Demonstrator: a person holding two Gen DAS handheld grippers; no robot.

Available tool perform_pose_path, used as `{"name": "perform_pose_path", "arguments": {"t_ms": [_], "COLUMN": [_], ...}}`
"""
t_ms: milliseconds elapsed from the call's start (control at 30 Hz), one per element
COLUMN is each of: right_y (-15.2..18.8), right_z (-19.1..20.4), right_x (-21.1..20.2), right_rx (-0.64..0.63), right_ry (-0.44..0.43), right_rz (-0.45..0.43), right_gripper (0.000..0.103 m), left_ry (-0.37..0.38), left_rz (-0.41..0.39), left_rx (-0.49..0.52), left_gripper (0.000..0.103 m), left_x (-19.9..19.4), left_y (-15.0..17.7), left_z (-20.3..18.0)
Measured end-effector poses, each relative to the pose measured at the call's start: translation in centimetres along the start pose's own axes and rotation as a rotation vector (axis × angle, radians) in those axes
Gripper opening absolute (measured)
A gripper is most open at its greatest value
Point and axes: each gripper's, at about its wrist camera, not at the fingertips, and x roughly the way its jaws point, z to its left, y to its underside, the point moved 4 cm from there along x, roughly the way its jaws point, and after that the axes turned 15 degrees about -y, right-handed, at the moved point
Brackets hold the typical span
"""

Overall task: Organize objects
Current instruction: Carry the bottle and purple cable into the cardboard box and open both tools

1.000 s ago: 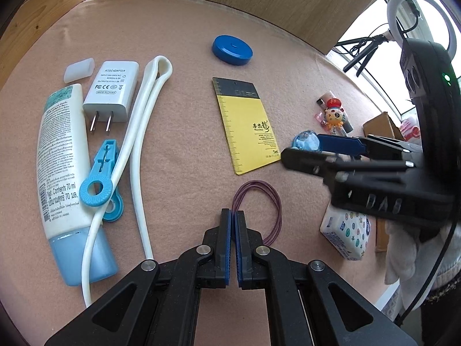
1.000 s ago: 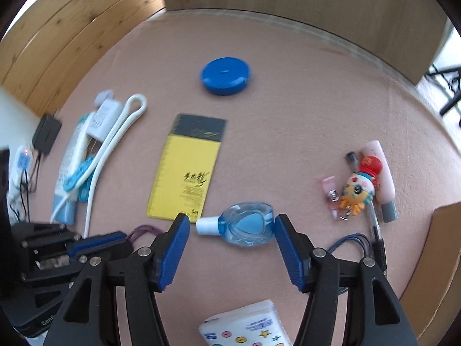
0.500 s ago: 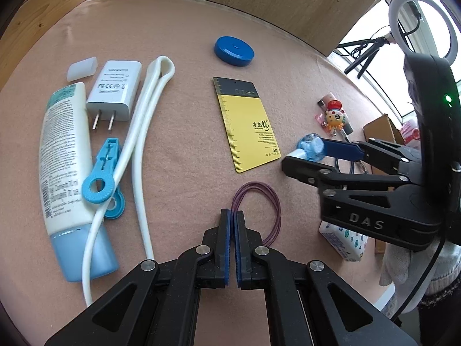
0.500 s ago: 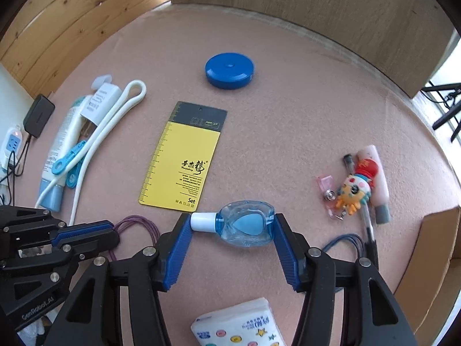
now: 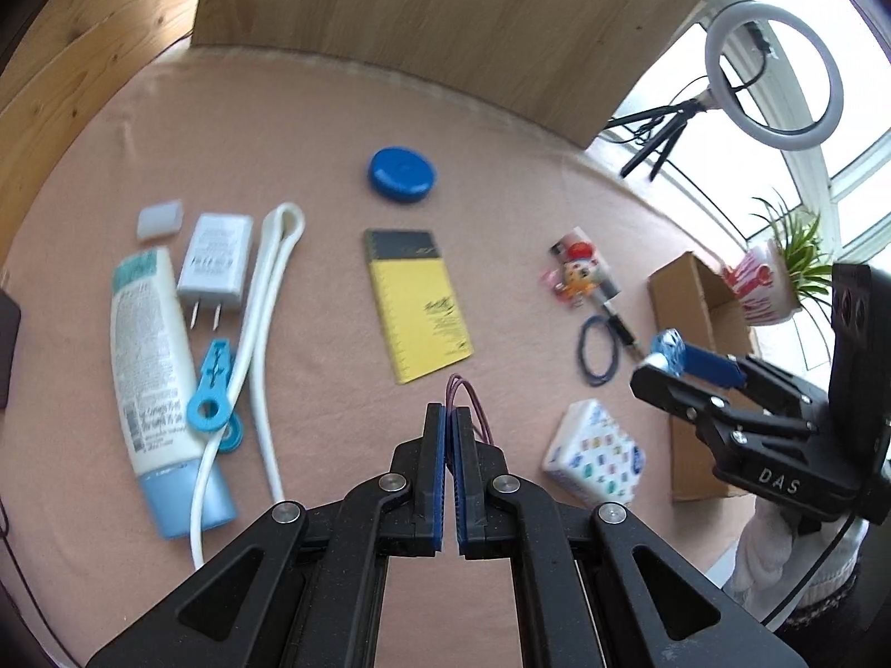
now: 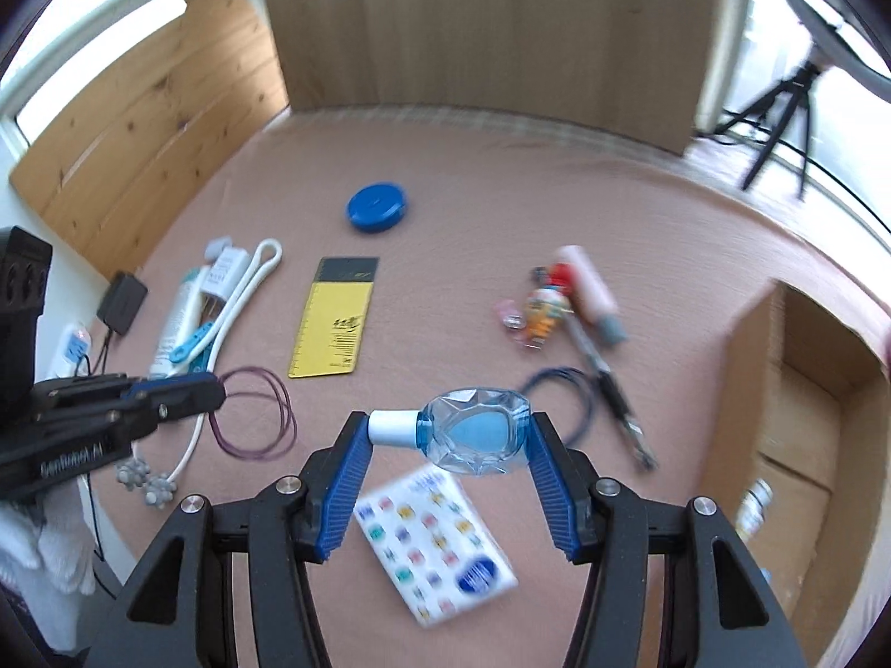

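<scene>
- Wooden panels backed a pink cloth-covered desk (image 5: 278, 111) strewn with small items; an open brown cardboard box (image 6: 802, 389) sat at its 3 o'clock edge.
- Left tool (image 5: 450, 417) had its blue pads pressed together on a thin purple elastic loop (image 6: 256, 412), which hung from the tips.
- Right tool (image 6: 448, 434) was closed partway on a clear blue faceted plastic bottle with a white cap (image 6: 473, 437), held sideways clear of the desk, cap pointing to 9 o'clock, above a white tissue packet printed with coloured dots (image 6: 434, 540).
- Judged risk: the bottle's faceted, rounded body was pinched end to end, so a quick swing toward the box might twist it out of the pads.
- Likewise, the slack purple loop could snag a neighbour such as the yellow card with a black header (image 5: 417, 306) or slip free if the pads eased.
- Both tools were near each other; crossing paths might cause a knock.
</scene>
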Motion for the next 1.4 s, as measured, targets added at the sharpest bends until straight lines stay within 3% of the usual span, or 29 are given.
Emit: {"name": "perform_pose_path", "arguments": {"t_ms": [333,633,867,1133,1167,1267,1400], "right_y": [3.9,9.1,11.5,12.0,12.0,12.0,12.1], "right_z": [-6.3,-12.1,-14.8,-15.3,-15.3,-15.2,-15.4], "right_x": [-8.8,-13.0,-14.1,-13.5,-13.5,-13.2,-13.2], "right_rx": [0.159,0.285,0.348,0.34,0.332,0.329,0.369], "right_ry": [0.083,0.187,0.207,0.199,0.199,0.178,0.146], "right_rz": [-0.14,-0.174,-0.181,-0.175,-0.177,-0.177,-0.2], "right_gripper": [0.052,0.052,0.052,0.053,0.053,0.057,0.057], "left_ry": [0.086,0.194,0.246,0.218,0.22,0.204,0.163], "left_rz": [-0.076,-0.094,-0.07,-0.016,-0.004,0.023,-0.014], "left_rx": [0.126,0.285,0.393,0.449,0.447,0.454,0.464], "left_gripper": [0.002,0.002,0.002,0.002,0.005,0.044,0.047], "left_x": [-3.2,-3.5,-0.7,4.1,4.7,5.5,4.8], "left_y": [-3.2,-4.4,-3.8,-2.7,-2.6,-2.3,-2.6], "left_z": [-7.9,-19.5,-28.7,-34.1,-34.3,-33.9,-32.2]}}
